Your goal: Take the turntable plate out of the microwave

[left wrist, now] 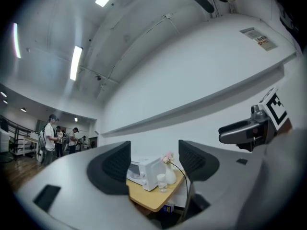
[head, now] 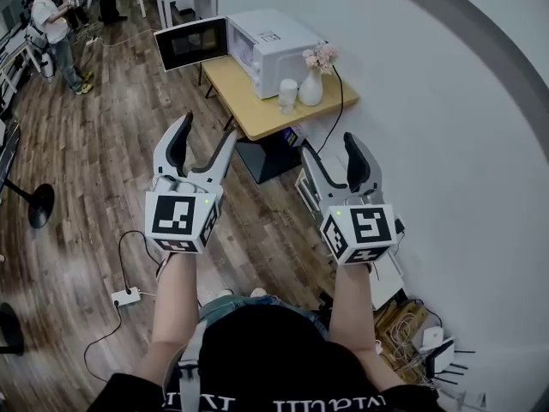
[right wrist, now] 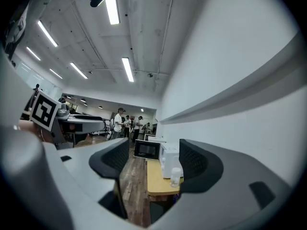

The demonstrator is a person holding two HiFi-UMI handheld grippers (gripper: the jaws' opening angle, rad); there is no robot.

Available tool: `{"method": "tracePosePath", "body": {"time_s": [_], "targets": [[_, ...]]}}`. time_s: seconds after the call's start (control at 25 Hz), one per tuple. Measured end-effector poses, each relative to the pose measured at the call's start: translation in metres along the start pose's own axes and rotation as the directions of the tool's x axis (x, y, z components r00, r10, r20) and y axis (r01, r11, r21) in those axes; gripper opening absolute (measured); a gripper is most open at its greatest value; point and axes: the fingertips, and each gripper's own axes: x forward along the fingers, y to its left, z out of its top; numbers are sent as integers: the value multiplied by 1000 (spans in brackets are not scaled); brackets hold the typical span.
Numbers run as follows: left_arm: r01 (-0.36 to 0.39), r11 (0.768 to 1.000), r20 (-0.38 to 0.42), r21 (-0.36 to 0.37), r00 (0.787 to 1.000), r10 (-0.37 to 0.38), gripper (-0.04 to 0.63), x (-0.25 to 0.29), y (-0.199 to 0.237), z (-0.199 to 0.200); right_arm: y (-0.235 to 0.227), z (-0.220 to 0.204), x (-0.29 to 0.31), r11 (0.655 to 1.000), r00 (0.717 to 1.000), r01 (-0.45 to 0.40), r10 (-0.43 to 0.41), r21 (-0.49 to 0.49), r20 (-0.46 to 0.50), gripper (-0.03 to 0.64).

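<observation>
The white microwave (head: 268,48) stands on a small wooden table (head: 257,108) against the wall, with its dark door (head: 190,43) swung open to the left. The turntable plate does not show in any view. Both grippers hang in the air, well short of the table. My left gripper (head: 206,131) is open and empty. So is my right gripper (head: 328,146). Between the left gripper's fingers I see the microwave (left wrist: 141,171) far off. The right gripper view frames the microwave (right wrist: 168,158) and its door (right wrist: 146,150) too.
A white vase of pink flowers (head: 313,80) and a white jar (head: 287,94) stand on the table right of the microwave. A dark box (head: 268,157) sits under the table. A power strip (head: 126,297) lies on the wooden floor. People (head: 53,26) stand far back left.
</observation>
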Motion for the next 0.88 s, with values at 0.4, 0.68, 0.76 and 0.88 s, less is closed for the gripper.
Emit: {"method": "tracePosePath", "body": {"time_s": [0.4,0.68,0.76,0.88], "targets": [[-3,999,-64,-34,998,1,387,22,-22,-25,-17,-23,6,997,998,-47,49,59,-37,321],[-18,999,-65,-31,998,16,387,45,-4,-35,-40,-33,30,995,997,34,-28,94,-71,320],[-9,999,-75,-35,997,7,387,55,4,-43,-39,-38,44,995,996,29,-21,93,-88,321],[7,998,-105,-59,994,-13,385,73,20,-60,-35,-44,70,995,994,19,-8,94,-107,319]]}}
